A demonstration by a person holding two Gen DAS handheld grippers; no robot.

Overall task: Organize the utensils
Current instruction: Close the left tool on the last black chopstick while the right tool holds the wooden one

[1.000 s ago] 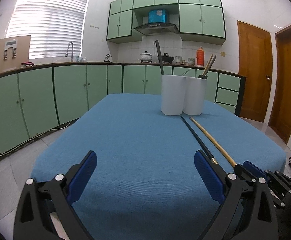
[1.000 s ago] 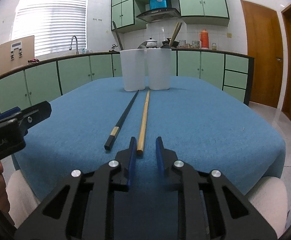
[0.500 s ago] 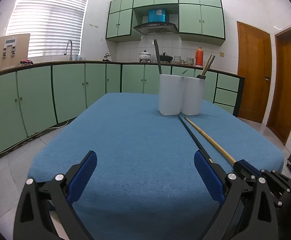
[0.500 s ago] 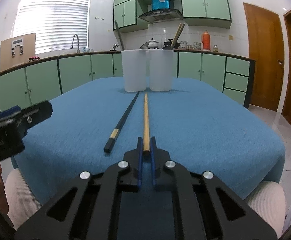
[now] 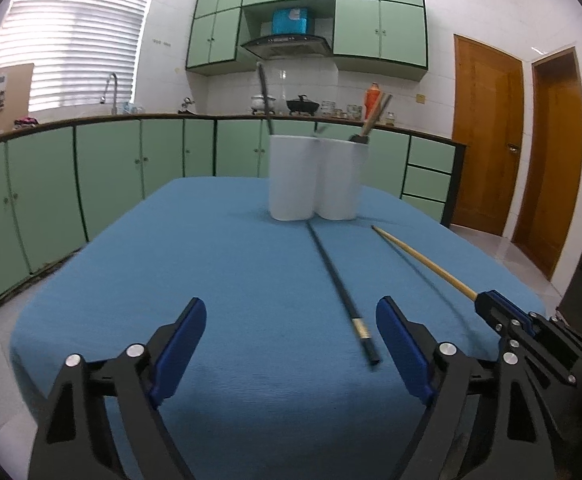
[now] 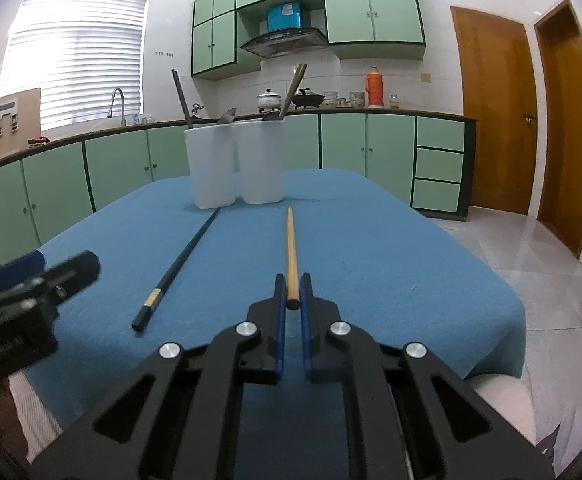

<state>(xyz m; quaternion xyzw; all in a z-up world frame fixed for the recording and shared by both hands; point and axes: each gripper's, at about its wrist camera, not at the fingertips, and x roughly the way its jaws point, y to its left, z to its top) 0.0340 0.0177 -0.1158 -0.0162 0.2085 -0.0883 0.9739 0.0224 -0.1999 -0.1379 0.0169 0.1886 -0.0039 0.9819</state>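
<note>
green cabinets (image 5: 107,176), range hood (image 6: 283,42), orange thermos (image 6: 374,86), wooden doors (image 5: 487,140)

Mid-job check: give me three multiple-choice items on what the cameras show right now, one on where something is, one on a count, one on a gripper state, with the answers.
1. Where does the black chopstick lie?
A. In a cup
B. Flat on the blue tablecloth
C. In the left gripper

2. How many white cups stand on the table?
A. One
B. Two
C. Four

3. What is the right gripper doing?
A. Shut on the wooden chopstick
B. Open over the cloth
C. Shut on the black chopstick

Answers:
1 B, it rests on the cloth, its far tip near the cups.
2 B, two stand side by side, utensils sticking out.
3 A, its jaws pinch the wooden stick's near end, while the left gripper is open and empty.
</note>
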